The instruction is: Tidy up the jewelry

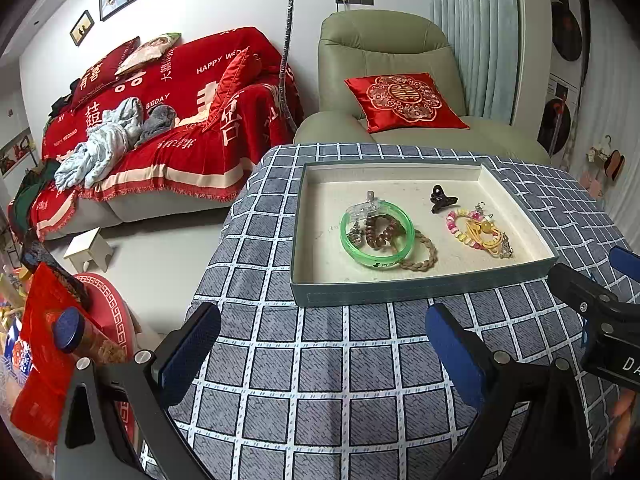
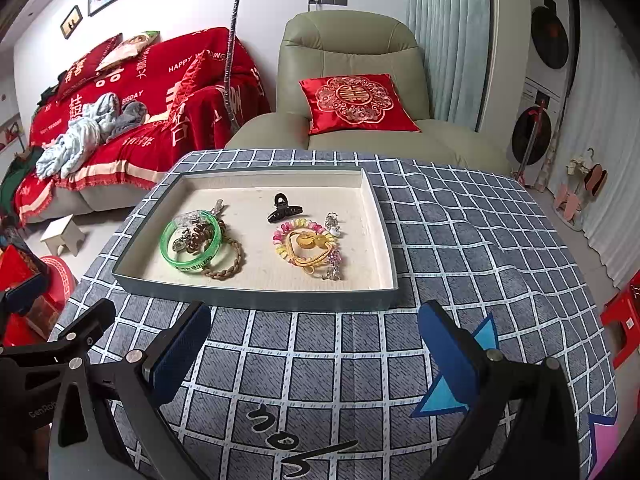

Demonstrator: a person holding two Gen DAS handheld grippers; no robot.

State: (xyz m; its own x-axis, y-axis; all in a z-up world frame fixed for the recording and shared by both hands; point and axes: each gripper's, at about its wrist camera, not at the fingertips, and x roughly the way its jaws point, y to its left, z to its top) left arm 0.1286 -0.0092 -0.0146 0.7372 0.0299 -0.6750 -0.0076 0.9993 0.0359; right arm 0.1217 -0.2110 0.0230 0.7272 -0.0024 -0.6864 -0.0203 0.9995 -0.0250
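A shallow grey-blue tray [image 1: 400, 290] [image 2: 256, 300] with a cream lining sits on the checked tablecloth. In it lie a green bangle [image 1: 377, 260] [image 2: 191, 262], a brown coil hair tie [image 1: 380, 234] [image 2: 196, 240], a braided brown band [image 1: 424, 258] [image 2: 232, 266], a clear clip [image 1: 366, 210], a black claw clip [image 1: 442, 199] [image 2: 283, 207], a pastel bead bracelet [image 1: 460, 230] [image 2: 286, 230] and a yellow hair tie [image 1: 484, 236] [image 2: 308, 250]. My left gripper [image 1: 322, 346] is open and empty, short of the tray's near edge. My right gripper [image 2: 316, 344] is open and empty, also short of the tray.
The table [image 1: 320, 380] [image 2: 460, 240] carries a grey checked cloth. A green armchair [image 1: 384, 60] with a red cushion stands behind it. A red-covered sofa [image 1: 168, 120] is at the left. A small white stool [image 1: 88, 248] and red items stand on the floor at the left.
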